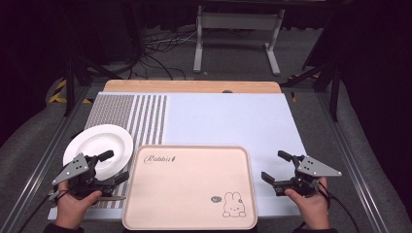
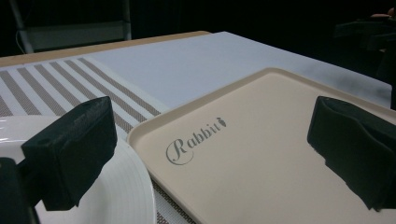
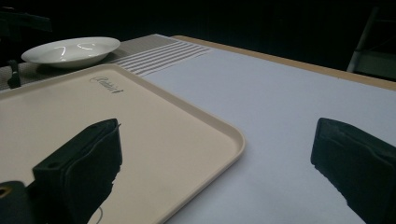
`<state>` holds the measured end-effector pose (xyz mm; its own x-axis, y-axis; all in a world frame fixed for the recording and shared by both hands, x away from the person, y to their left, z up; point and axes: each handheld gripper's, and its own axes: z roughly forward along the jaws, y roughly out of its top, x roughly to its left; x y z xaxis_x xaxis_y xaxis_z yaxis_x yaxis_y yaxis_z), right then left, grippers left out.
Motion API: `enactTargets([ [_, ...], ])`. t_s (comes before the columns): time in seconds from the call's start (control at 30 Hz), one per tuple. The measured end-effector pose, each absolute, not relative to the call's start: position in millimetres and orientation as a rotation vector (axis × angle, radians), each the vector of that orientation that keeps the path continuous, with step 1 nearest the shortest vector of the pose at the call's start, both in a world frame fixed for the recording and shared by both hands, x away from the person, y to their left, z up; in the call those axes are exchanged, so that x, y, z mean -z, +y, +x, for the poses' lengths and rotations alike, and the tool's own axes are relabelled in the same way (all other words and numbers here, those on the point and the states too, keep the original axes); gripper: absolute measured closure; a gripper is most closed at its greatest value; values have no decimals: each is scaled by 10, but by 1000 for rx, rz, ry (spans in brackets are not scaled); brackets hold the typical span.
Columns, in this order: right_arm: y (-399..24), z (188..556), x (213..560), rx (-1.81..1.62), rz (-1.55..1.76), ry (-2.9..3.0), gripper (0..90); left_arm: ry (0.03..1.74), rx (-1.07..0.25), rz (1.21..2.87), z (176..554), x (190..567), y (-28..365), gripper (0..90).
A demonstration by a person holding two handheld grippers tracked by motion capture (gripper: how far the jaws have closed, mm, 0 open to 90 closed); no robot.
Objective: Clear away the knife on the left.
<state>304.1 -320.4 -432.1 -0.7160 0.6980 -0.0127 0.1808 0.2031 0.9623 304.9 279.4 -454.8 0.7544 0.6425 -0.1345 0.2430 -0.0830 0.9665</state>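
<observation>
The surface [image 1: 228, 121] is carrying a pale mat; on its near half a beige tray [image 1: 189, 187], printed with a rabbit, is lying flat. It is looking stiff, light and smooth, best gripped at its raised side rims. Left of it, just beside, a white plate [image 1: 99, 144] is sitting, glossy and breakable. The left hand-held gripper [image 1: 115, 167] and right hand-held gripper [image 1: 276, 167] are both hanging spread, pinching nothing.

"Rabbit" on beige tray [image 2: 261, 154]

We see a dark room, grey carpet floor [image 1: 233, 53], a white metal stand [image 1: 238, 29] and loose cables [image 1: 160, 48] behind our table [image 1: 194, 86]
</observation>
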Motion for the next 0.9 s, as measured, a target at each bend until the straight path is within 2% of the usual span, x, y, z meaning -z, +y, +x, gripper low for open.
enactTargets([
  [0.2, -3204, 3041, 4329, -1528, 818, 2038, 27, 711, -390, 1681, 3050, 4530, 2790, 15],
  [0.67, -3227, 3048, 4319, -1519, 814, 2040, 20, 655, -371, 1908, 3027, 4339, 2885, 92],
  [0.9, -3225, 3067, 4356, -1520, 823, 2057, 21, 642, -343, 1997, 3028, 4254, 2921, 104],
])
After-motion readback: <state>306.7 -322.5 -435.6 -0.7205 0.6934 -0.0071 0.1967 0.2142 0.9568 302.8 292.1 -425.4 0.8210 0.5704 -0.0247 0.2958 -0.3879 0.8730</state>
